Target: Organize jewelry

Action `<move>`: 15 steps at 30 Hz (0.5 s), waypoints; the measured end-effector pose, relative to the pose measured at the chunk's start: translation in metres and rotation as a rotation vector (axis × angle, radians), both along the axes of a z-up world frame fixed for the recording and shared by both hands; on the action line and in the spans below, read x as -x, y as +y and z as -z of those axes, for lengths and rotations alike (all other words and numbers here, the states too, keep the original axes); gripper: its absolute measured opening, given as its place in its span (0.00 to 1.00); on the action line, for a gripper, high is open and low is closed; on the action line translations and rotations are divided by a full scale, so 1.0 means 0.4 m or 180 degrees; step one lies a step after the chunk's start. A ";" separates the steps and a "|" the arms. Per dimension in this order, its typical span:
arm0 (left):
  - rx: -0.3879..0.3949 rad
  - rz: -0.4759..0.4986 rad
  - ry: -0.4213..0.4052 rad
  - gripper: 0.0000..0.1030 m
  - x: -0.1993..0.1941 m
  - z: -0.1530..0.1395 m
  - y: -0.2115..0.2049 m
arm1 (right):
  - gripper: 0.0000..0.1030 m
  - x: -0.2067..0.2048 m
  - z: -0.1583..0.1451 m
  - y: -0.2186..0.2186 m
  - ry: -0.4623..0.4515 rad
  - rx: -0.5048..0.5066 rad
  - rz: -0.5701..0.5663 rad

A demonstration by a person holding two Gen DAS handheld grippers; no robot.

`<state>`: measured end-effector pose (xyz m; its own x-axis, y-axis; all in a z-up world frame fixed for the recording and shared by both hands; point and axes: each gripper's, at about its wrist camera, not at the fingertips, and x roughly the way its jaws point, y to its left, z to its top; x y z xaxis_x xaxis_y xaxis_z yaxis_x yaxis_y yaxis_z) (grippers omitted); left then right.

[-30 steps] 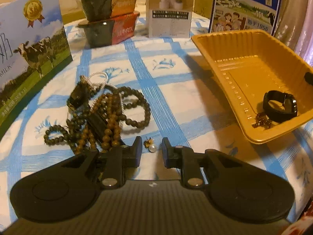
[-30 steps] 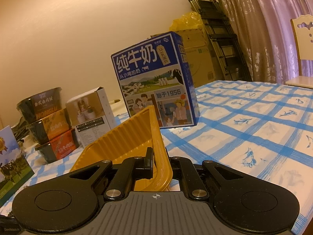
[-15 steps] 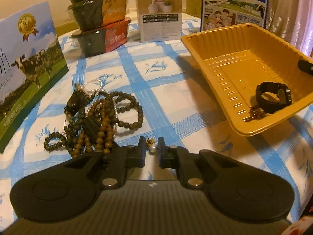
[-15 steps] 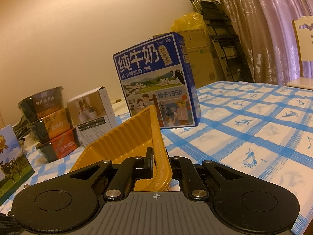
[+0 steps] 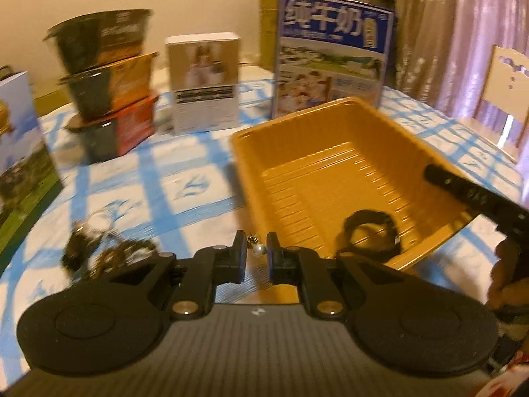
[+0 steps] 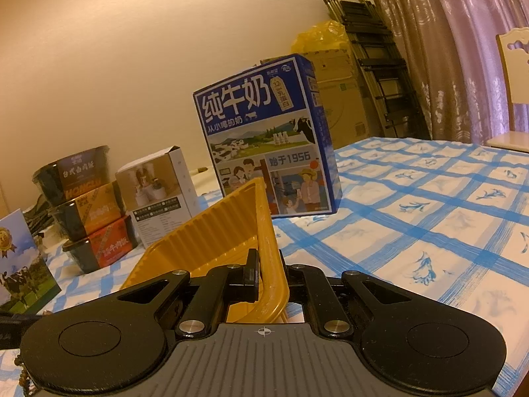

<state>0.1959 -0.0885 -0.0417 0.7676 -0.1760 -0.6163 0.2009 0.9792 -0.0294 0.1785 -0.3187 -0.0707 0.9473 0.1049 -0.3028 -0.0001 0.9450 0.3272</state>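
Pinching a small pearl-and-gold earring (image 5: 259,249), our left gripper (image 5: 257,254) shows it lower centre, jaws closed on it; the ribbed orange plastic tray (image 5: 317,152) lies right of the fingertips, tilted. Right wrist view: our right gripper (image 6: 268,273) clamps that tray's rim, bottom centre.

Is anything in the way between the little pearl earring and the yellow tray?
Nothing visible blocks it. The small pearl earring sits pinched in the left gripper, right beside the near wall of the ribbed yellow plastic tray; it only has to clear that rim. The right gripper grips the tray's far edge.
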 end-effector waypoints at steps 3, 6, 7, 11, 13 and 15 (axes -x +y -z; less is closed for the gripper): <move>0.0006 0.0122 0.0037 0.10 -0.023 0.007 -0.034 | 0.07 0.000 0.000 -0.001 0.0005 -0.0005 -0.0008; 0.0034 0.0202 0.0080 0.10 -0.048 0.018 -0.063 | 0.07 -0.001 0.000 -0.002 0.0019 -0.0022 -0.0011; 0.0018 0.0222 0.0086 0.10 -0.054 0.024 -0.072 | 0.07 -0.001 0.001 -0.001 0.0023 -0.0023 -0.0012; -0.0072 0.0264 0.0139 0.10 -0.098 0.045 -0.102 | 0.07 -0.001 0.001 -0.005 0.0033 -0.0036 -0.0016; -0.0081 0.0281 0.0166 0.10 -0.114 0.053 -0.109 | 0.07 -0.002 0.001 -0.007 0.0039 -0.0049 -0.0017; -0.0092 0.0248 0.0174 0.11 -0.118 0.054 -0.108 | 0.07 -0.003 0.001 -0.008 0.0039 -0.0047 -0.0017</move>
